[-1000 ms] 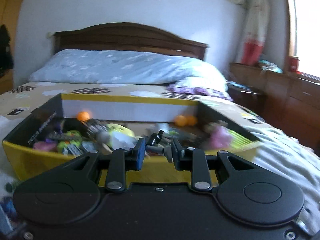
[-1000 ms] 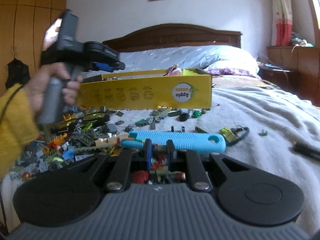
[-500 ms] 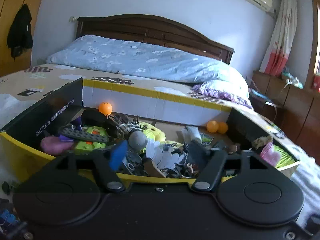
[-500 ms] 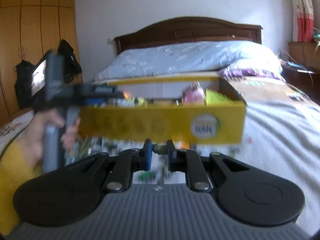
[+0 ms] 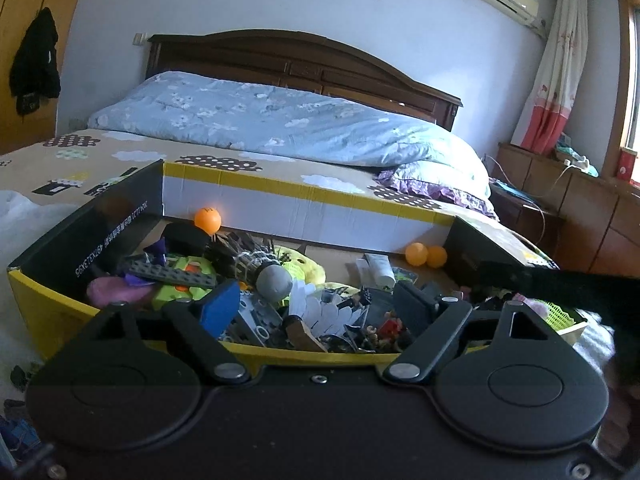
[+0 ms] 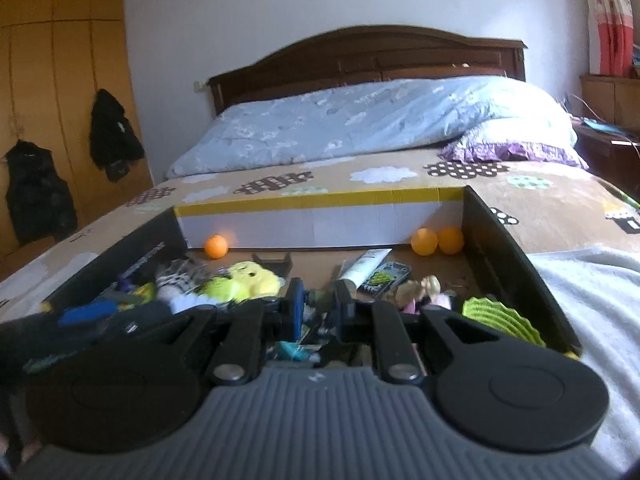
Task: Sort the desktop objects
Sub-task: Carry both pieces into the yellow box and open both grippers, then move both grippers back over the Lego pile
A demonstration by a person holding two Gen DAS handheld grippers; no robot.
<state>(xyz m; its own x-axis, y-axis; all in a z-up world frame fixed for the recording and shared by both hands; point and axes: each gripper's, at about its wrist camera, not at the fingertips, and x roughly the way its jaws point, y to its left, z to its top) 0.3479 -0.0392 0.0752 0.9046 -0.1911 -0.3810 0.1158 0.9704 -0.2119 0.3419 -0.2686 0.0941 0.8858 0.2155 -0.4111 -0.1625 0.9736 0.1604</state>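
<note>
A yellow cardboard box (image 5: 300, 208) (image 6: 320, 224) lies open on the bed, full of mixed toys. Among them are orange balls (image 5: 207, 218) (image 6: 438, 240), a grey brick plate (image 5: 172, 276), a shuttlecock (image 5: 276, 282), a yellow plush (image 6: 248, 280) and a white tube (image 6: 364, 266). My left gripper (image 5: 316, 304) hangs over the box's near edge, its jaws wide and still opening, nothing between them. My right gripper (image 6: 320, 304) is above the box's inside, jaws opening. A small blurred greenish piece (image 6: 318, 298) sits in the gap; neither pad presses on it.
The box rests on a patterned sheet with a blue quilt (image 5: 280, 120) and purple pillow (image 6: 512, 152) behind it. A white blanket (image 6: 592, 300) lies to the right. Loose bricks (image 5: 16, 432) show at the lower left. A wardrobe stands left, wooden cabinets right.
My left gripper opened wide and the small black piece it held is gone from its jaws. My right gripper came from the brick pile to above the box and its jaws parted.
</note>
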